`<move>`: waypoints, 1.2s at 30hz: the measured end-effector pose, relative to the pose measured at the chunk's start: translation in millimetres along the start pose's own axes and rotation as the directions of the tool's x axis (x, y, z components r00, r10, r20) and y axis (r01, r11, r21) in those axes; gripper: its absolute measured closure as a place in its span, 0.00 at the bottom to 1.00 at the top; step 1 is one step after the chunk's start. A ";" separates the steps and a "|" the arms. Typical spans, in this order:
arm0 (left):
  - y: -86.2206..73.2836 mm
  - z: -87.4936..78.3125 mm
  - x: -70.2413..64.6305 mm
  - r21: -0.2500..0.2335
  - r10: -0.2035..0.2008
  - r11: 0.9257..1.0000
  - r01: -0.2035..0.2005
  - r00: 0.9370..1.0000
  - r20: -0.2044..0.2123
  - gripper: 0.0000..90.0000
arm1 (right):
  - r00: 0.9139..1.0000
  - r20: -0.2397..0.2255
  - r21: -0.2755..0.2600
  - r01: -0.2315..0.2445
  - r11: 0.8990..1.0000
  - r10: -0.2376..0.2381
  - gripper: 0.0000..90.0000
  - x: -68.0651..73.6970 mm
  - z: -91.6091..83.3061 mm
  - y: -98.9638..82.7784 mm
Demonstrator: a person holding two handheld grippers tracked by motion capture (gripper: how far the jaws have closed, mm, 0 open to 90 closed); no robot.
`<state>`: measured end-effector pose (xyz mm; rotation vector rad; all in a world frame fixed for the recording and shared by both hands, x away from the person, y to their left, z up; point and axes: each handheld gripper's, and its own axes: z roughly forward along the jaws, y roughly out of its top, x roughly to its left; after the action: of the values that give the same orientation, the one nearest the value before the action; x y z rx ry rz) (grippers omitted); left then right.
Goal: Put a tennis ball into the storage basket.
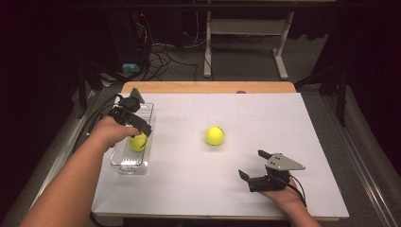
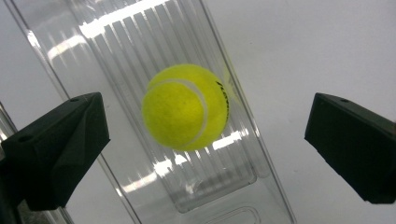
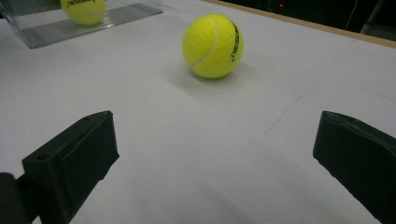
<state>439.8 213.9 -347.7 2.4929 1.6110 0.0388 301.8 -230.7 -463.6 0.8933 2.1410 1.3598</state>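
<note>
One yellow tennis ball [image 1: 138,142] [image 2: 185,107] lies inside a clear plastic tray [image 1: 124,165] [image 2: 140,42] at the left of the white table. Just above it my left gripper [image 1: 137,126] [image 2: 205,121] hangs open, its jaws spread wide on either side of the ball and apart from it. A second tennis ball [image 1: 214,135] [image 3: 212,45] rests on the table's middle. My right gripper [image 1: 250,164] [image 3: 215,140] sits low near the front right, open and empty, pointing at that ball from some way off. In the right gripper view the tray [image 3: 93,21] and its ball [image 3: 84,10] lie at the far left.
The white board [image 1: 283,118] covers a wooden tabletop whose edge [image 1: 208,87] runs along the back. Cables [image 1: 94,118] trail off the left side. Beyond the table, a white desk frame [image 1: 246,28] stands on the dark floor.
</note>
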 end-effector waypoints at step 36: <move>-1.5 22.9 -113.3 -0.038 0.278 0.960 -0.276 0.956 0.089 0.01 | 1.000 -0.002 -0.010 -0.009 1.000 0.009 0.00 0.4 1.5 2.8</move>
<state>394.1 108.8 -362.4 2.6384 1.2082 -0.0215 303.3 -228.6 -461.8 0.8985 2.1324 1.3754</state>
